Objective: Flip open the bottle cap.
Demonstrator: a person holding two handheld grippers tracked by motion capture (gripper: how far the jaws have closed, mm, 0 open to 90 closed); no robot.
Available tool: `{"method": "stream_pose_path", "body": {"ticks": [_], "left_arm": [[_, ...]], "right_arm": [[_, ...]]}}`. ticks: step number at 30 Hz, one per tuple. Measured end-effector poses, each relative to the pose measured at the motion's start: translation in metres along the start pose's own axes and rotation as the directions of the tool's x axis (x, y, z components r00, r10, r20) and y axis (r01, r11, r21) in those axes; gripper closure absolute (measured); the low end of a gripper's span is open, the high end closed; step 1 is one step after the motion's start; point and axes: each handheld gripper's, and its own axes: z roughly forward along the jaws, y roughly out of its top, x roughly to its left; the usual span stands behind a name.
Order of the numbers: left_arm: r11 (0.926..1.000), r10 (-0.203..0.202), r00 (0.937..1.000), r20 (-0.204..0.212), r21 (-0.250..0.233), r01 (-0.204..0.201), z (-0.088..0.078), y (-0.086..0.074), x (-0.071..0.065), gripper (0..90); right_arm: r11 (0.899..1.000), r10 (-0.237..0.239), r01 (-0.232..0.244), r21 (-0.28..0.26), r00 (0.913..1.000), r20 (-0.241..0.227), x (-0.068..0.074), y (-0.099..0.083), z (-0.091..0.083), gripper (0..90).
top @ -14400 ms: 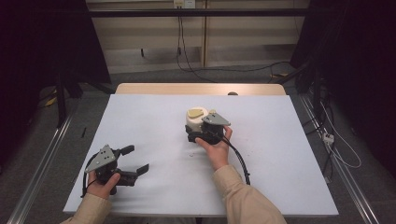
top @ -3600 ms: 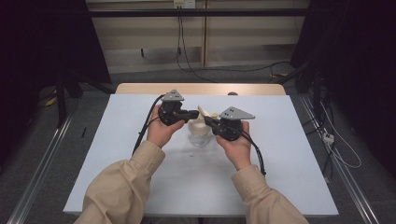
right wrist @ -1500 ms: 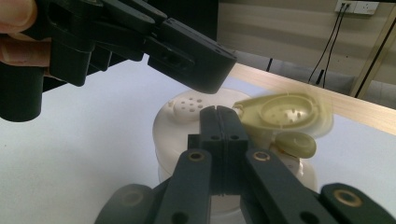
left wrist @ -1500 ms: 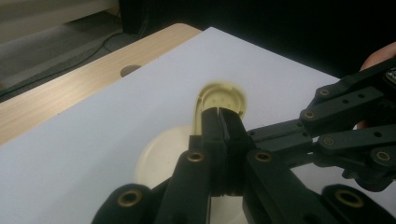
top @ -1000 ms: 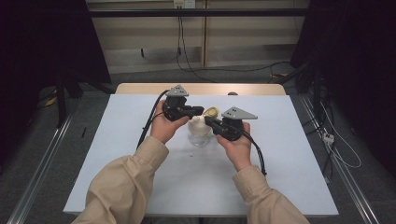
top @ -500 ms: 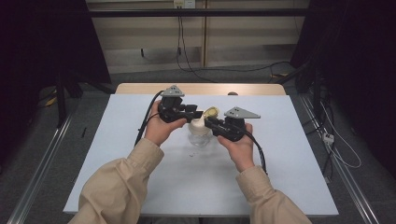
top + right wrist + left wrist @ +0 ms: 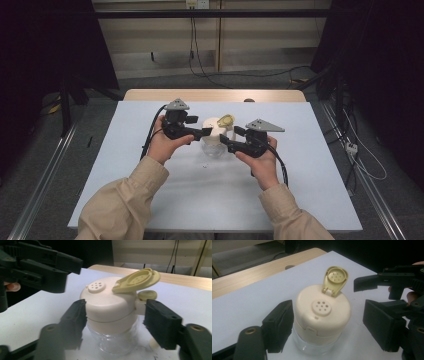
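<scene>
A clear jar (image 7: pixel 215 148) with a cream shaker lid (image 7: pixel 322 312) stands at the middle of the white table (image 7: pixel 150 190). Its yellowish flip cap (image 7: pixel 336 278) is tipped up, baring the shaker holes (image 7: pixel 96 285). My right gripper (image 7: pixel 115 317) is shut on the lid, one jaw against each side. It reaches in from the right (image 7: pixel 227 143). My left gripper (image 7: pixel 325 320) is open, with its jaws wide around the lid and a gap on the right side. It comes in from the left (image 7: pixel 204 133).
A second small cap (image 7: pixel 147 295) on the lid's far side also hangs open. The wooden table edge (image 7: pixel 215 95) lies behind the jar. Cables (image 7: pixel 150 135) trail from both grippers. Dark floor and rails flank the table.
The left hand has come from the near left of the table up to the jar. Over the last second it slid slightly left. The right gripper and the jar stay put.
</scene>
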Motion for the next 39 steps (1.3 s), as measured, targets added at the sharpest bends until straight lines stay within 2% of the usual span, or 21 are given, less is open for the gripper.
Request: {"method": "stream_pose_path", "body": {"ticks": [5,17,21,27,30,39], "left_arm": [[1.0,-0.002,1.0,0.002,-0.004,0.002,-0.008,-0.007,-0.001,19.5],[0.9998,-0.013,0.9997,0.019,-0.015,0.013,-0.021,-0.029,-0.002,14.6],[0.9996,-0.014,0.9995,0.027,-0.022,0.015,-0.026,-0.037,-0.002,13.7],[0.9988,-0.014,0.9995,0.029,-0.047,0.015,-0.034,-0.048,0.0,13.1],[0.9991,-0.007,0.9998,0.021,-0.041,0.007,-0.039,-0.054,0.001,12.7],[0.9993,-0.02,0.9997,0.013,-0.031,0.021,-0.047,-0.072,0.006,11.3]], "right_arm": [[1.0,-0.026,0.026,-0.011,0.9996,-0.012,0.0,-0.001,-0.011,24.2],[0.999,-0.045,0.045,-0.025,0.9986,-0.029,-0.004,-0.018,-0.033,21.3],[0.997,-0.076,0.076,-0.002,0.9969,-0.022,-0.003,-0.025,-0.035,20.5],[0.997,-0.078,0.078,0.005,0.9964,-0.032,-0.005,-0.033,-0.038,20.0],[0.996,-0.083,0.083,0.012,0.9959,-0.037,-0.006,-0.036,-0.04,19.3],[0.996,-0.08,0.081,0.03,0.9962,-0.035,-0.014,-0.046,-0.048,17.5]]}}
